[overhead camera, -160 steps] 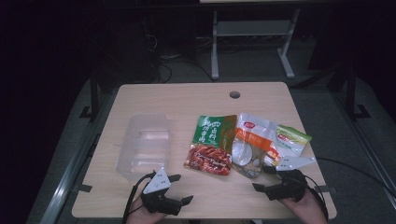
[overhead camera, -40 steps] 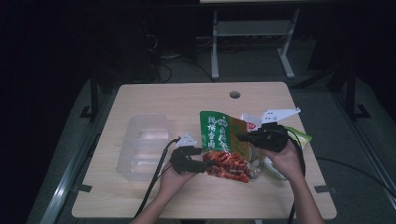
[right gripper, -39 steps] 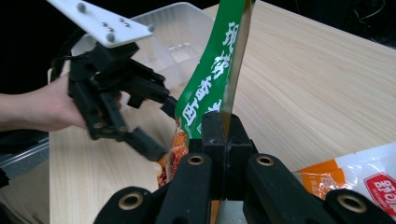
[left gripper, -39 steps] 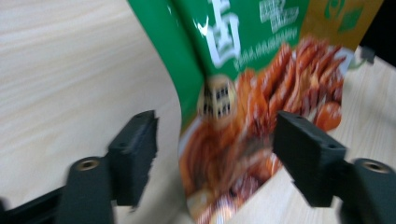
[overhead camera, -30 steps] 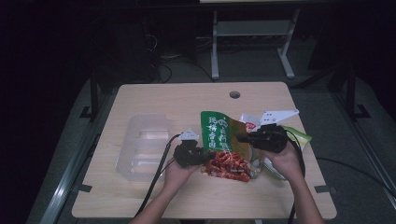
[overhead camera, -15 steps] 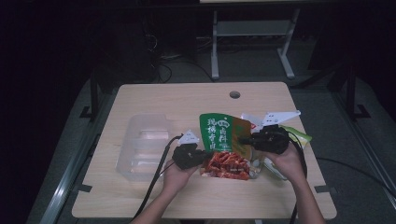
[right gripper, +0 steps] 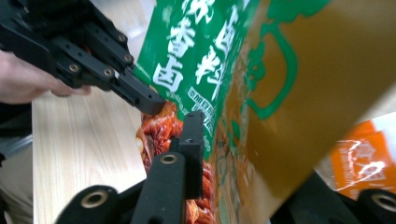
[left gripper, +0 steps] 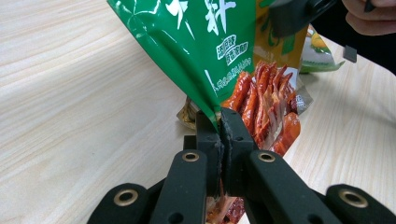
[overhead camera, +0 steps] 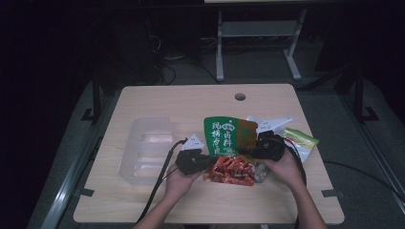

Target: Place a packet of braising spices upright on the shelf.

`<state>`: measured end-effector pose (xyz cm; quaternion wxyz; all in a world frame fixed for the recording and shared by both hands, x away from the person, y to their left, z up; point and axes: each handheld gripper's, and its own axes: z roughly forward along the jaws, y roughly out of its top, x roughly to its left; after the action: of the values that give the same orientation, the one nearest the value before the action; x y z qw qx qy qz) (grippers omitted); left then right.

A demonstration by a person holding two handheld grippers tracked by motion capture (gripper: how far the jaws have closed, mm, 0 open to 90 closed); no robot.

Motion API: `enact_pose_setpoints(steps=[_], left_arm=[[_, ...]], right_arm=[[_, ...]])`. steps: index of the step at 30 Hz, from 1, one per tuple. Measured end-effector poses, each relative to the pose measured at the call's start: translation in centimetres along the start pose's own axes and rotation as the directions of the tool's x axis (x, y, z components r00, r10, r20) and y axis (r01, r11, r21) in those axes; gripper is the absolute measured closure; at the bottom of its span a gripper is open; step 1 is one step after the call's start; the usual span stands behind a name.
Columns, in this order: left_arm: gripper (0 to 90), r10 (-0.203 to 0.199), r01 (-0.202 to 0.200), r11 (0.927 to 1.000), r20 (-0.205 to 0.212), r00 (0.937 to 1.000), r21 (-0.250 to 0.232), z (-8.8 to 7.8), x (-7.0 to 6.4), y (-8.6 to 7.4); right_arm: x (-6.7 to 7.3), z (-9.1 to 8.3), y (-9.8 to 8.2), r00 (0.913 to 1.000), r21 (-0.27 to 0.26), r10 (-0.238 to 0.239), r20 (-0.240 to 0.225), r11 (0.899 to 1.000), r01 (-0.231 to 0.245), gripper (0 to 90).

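Note:
A green snack bag [overhead camera: 223,137] with red sausage pictures on its lower half stands half raised at the table's middle right. My left gripper [overhead camera: 207,162] is at its left edge. In the left gripper view both jaws are shut on the bag's [left gripper: 196,42] green edge, with my left gripper [left gripper: 219,122] pinching the seam. My right gripper [overhead camera: 246,151] is at the bag's right side. Its jaws have just been opening, and the bag [right gripper: 196,51] passes between them loosely at my right gripper [right gripper: 254,142]. The far jaw is hidden behind the bag's golden back.
A clear plastic tray [overhead camera: 148,148] lies left of my left hand. More snack packets [overhead camera: 300,139] lie to the right of the bag, one of them orange and white [right gripper: 364,156]. A small packet [left gripper: 187,115] lies under the bag. The table top [overhead camera: 191,105] has a cable hole [overhead camera: 240,97].
Both hands came up from the front edge to the bag, which lay flat before. In the last second the right hand sank slightly and the bag's top tilted; the left hand stayed put.

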<state>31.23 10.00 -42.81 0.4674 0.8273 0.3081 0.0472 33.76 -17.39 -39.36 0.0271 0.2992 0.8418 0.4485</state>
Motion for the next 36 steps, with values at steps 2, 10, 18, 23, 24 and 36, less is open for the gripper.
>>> enact_pose_setpoints(steps=[2,10,18,23,24,36], left_arm=[[87.4,0.006,-0.006,1.0000,-0.007,1.0000,0.001,-0.1,-0.1,-0.1],[74.6,0.038,-0.038,0.9993,-0.047,0.9981,0.004,-1.2,-0.6,-0.7],[53.5,0.042,-0.044,0.9987,-0.070,0.9967,-0.025,-3.3,-1.5,-1.7],[44.5,0.036,-0.038,0.9989,-0.065,0.9973,-0.028,-4.5,-1.8,-2.6],[43.0,0.044,-0.046,0.9987,-0.060,0.9972,-0.021,-4.8,-1.8,-2.8],[27.3,0.130,-0.130,0.9914,-0.047,0.9904,0.013,-7.1,-2.4,-4.7]], right_arm=[[0.2,0.2,0.0,0.9997,0.007,-0.026,0.001,1.000,0.026,81.8],[0.7,-0.3,0.3,0.9984,-0.017,-0.042,-0.038,0.999,0.041,89.1],[1.9,-0.8,1.2,0.9954,-0.039,-0.086,-0.042,0.996,0.085,89.4],[2.6,-1.2,1.6,0.9937,-0.053,-0.108,-0.030,0.993,0.107,89.6],[2.6,-1.2,1.7,0.9935,-0.058,-0.110,-0.031,0.993,0.108,89.6],[3.7,-1.5,3.3,0.9926,-0.076,-0.121,-0.002,0.990,0.121,89.9]])
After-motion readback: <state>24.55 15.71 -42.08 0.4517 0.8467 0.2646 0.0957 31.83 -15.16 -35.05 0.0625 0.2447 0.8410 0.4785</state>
